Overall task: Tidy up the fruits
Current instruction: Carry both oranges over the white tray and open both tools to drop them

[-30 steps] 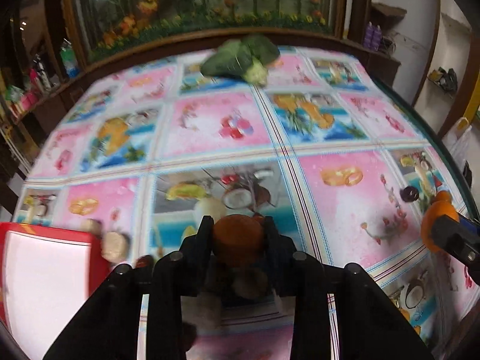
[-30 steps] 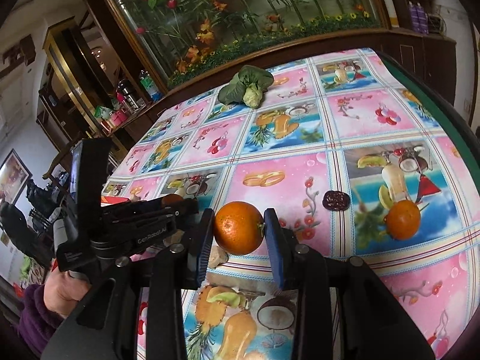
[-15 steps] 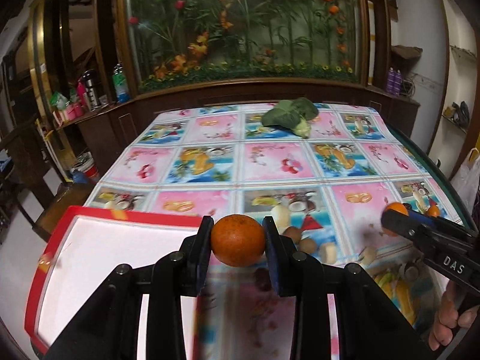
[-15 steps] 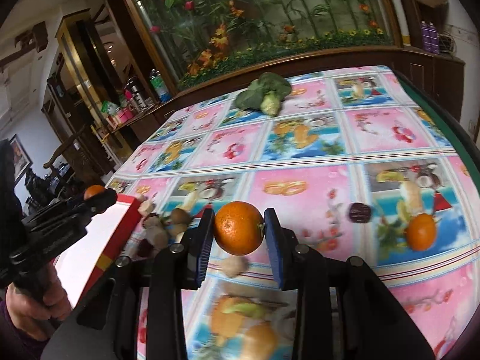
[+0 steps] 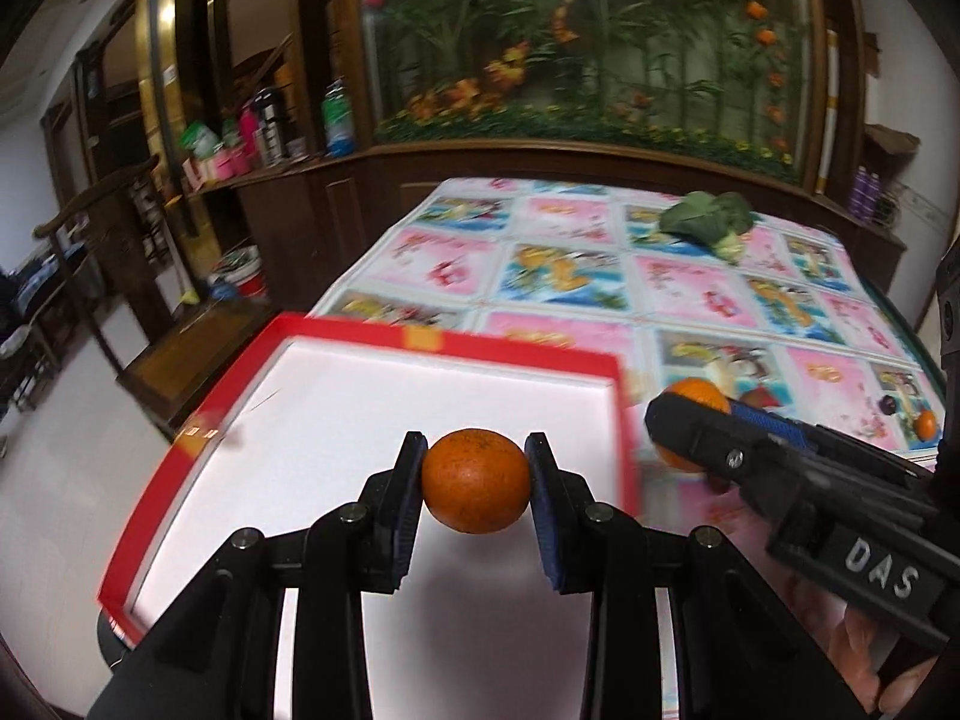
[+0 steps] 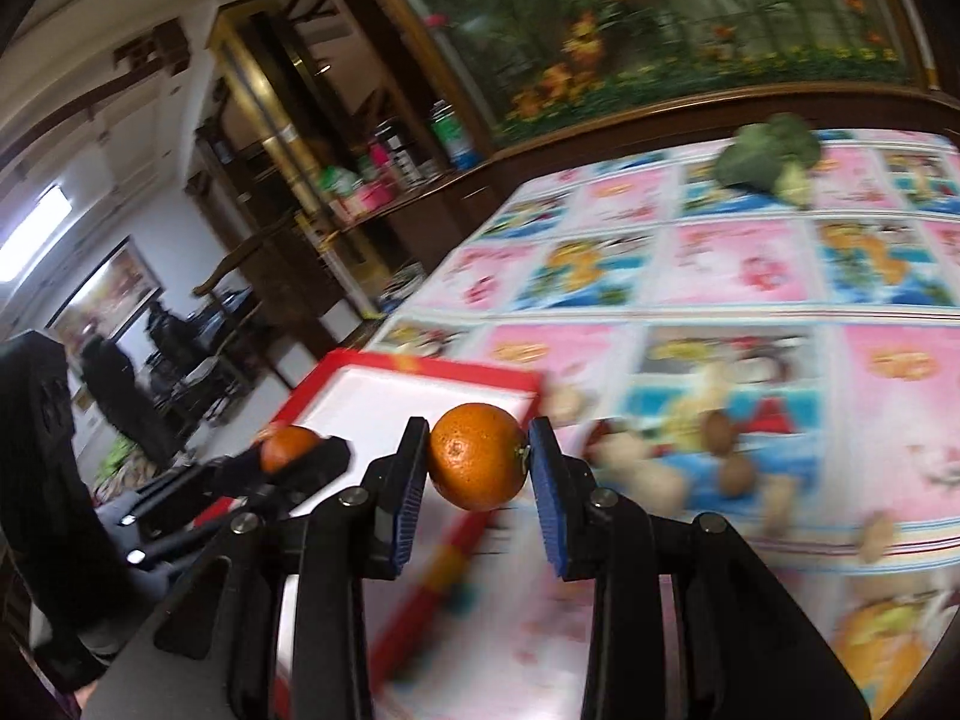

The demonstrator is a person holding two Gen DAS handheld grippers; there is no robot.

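Nuts [image 6: 720, 429] and a broccoli [image 5: 708, 222] lie beyond your red tray [image 5: 384, 330]. Your left gripper [image 5: 476, 483] clamps one orange [image 5: 476, 480] above it; your right gripper [image 6: 478, 468] clamps another orange [image 6: 478, 456] near its edge.

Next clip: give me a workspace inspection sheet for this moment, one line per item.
Surface: table under fruit-print tablecloth.
Job's things: red-rimmed white tray, nothing inside; loose orange on cloth.
Clutter: green leafy vegetable; small brown nuts; dark fruit.
Grippers: left gripper shut on round orange above tray; right gripper shut on second orange near the tray's right rim.
Cables: nothing seen.
Surroundings: wooden cabinets, flower mural.
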